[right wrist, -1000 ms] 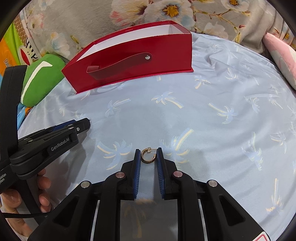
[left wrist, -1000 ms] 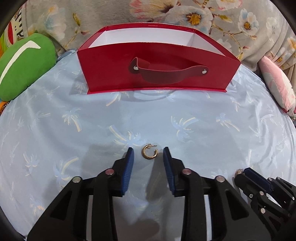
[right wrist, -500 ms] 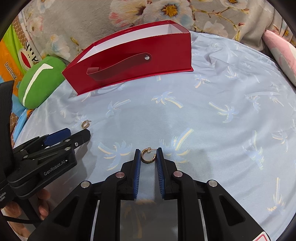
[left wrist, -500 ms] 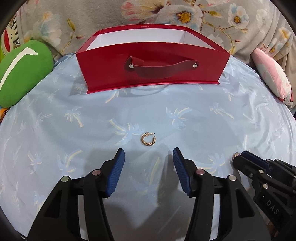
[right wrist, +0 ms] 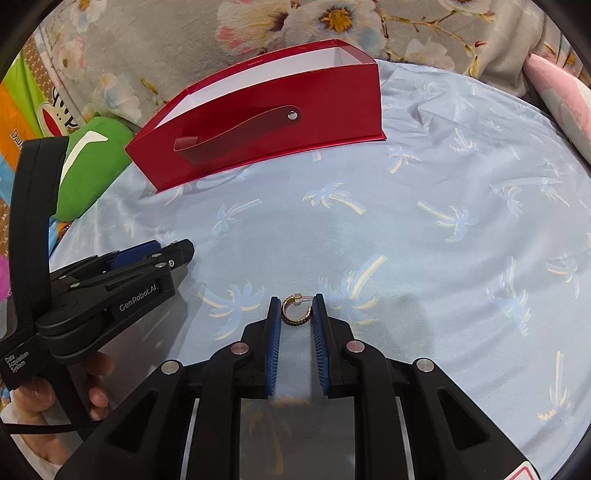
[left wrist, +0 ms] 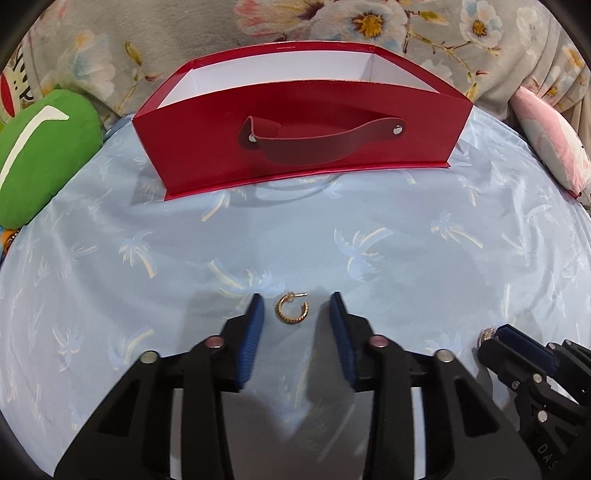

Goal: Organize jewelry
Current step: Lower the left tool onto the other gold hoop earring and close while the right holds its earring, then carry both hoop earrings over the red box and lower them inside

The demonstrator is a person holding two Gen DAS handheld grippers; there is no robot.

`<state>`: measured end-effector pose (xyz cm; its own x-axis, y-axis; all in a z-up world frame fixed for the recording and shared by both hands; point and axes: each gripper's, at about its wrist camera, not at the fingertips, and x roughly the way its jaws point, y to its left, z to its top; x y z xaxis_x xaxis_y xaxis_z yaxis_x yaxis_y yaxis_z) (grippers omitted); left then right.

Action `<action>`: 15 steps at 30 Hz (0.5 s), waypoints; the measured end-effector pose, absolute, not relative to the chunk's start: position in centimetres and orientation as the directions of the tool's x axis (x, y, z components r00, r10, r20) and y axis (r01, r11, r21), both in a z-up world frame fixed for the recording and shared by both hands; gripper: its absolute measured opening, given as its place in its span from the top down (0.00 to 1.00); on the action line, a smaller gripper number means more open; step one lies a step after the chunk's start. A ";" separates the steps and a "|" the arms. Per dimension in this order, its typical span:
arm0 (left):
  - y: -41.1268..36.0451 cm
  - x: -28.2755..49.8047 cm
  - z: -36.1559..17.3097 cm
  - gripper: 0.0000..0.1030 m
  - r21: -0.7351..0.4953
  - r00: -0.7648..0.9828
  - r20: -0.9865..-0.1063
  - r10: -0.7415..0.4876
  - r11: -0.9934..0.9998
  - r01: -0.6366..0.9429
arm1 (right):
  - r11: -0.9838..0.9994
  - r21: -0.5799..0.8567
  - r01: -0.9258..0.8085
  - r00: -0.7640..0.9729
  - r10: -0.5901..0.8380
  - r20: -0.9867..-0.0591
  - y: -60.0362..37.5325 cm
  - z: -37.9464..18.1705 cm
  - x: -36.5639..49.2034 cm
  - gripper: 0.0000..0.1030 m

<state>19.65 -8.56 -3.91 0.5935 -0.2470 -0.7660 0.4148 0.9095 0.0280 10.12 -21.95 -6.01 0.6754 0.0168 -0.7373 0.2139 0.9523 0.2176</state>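
A gold hoop earring (left wrist: 291,308) lies on the light blue cloth between the tips of my open left gripper (left wrist: 295,308); the jaws stand apart on either side of it without touching. My right gripper (right wrist: 296,309) is shut on a second gold hoop earring (right wrist: 295,311), held just above the cloth; it shows at the lower right of the left wrist view (left wrist: 491,338). A red box (left wrist: 299,122) with a strap handle and white inside stands open at the back, also in the right wrist view (right wrist: 258,114).
A green cushion (left wrist: 40,158) lies at the left and a pink cushion (left wrist: 550,144) at the right. A floral fabric (left wrist: 332,22) rises behind the box. The left gripper body (right wrist: 110,288) and the hand holding it sit left of the right gripper.
My left gripper pulled back from the earring half a second ago and has now moved forward again, jaws narrower, around it. The right gripper has stayed shut on its earring.
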 end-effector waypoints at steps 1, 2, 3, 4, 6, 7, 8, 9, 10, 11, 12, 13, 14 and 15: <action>-8.6 19.7 -3.9 0.79 0.029 0.594 -0.766 -0.247 0.909 0.415 | 0.953 0.218 0.213 0.675 0.018 -0.737 -22.0 -6.0 10.1 0.84; -8.7 19.7 -3.9 0.82 0.031 0.595 -0.765 -0.247 0.909 0.416 | 0.953 0.217 0.212 0.675 0.018 -0.737 -22.0 -6.0 10.1 0.84; -8.7 19.6 -3.9 0.84 0.030 0.595 -0.765 -0.247 0.909 0.417 | 0.953 0.217 0.213 0.675 0.017 -0.737 -22.0 -6.0 10.1 0.84; -8.7 19.7 -3.9 0.84 0.029 0.595 -0.764 -0.248 0.909 0.416 | 0.953 0.218 0.212 0.675 0.018 -0.737 -22.0 -6.0 10.1 0.84; -8.6 19.7 -3.9 0.84 0.023 0.594 -0.764 -0.250 0.910 0.414 | 0.953 0.217 0.212 0.675 0.018 -0.737 -22.0 -6.0 10.1 0.84; -8.6 19.6 -3.8 0.84 0.021 0.595 -0.763 -0.252 0.911 0.411 | 0.953 0.218 0.212 0.676 0.018 -0.737 -22.0 -6.0 10.1 0.84; -8.5 19.5 -3.8 0.84 0.019 0.596 -0.763 -0.252 0.912 0.410 | 0.953 0.218 0.212 0.676 0.018 -0.737 -22.0 -6.0 10.1 0.84; -8.5 19.4 -3.8 0.84 0.021 0.599 -0.762 -0.248 0.914 0.406 | 0.953 0.218 0.212 0.676 0.018 -0.737 -22.0 -6.0 10.1 0.84; -8.5 19.3 -3.8 0.84 0.022 0.600 -0.761 -0.247 0.915 0.404 | 0.953 0.217 0.212 0.676 0.018 -0.737 -22.0 -6.0 10.1 0.84; -8.5 19.2 -3.8 0.84 0.023 0.600 -0.762 -0.244 0.916 0.402 | 0.953 0.217 0.211 0.676 0.018 -0.737 -22.0 -6.0 10.1 0.84; -8.4 19.0 -3.8 0.84 0.024 0.600 -0.763 -0.240 0.917 0.398 | 0.953 0.218 0.211 0.676 0.018 -0.737 -22.0 -6.0 10.1 0.84; -8.3 18.9 -3.7 0.84 0.020 0.595 -0.766 -0.241 0.917 0.397 | 0.952 0.222 0.212 0.677 0.021 -0.736 -22.1 -6.0 10.1 0.84; -8.2 18.7 -3.7 0.84 0.014 0.590 -0.770 -0.243 0.918 0.396 | 0.950 0.226 0.214 0.678 0.023 -0.735 -22.2 -6.0 10.1 0.84; -8.0 18.6 -3.6 0.84 0.009 0.586 -0.773 -0.242 0.920 0.392 | 0.950 0.224 0.218 0.679 0.017 -0.734 -22.2 -6.0 10.0 0.84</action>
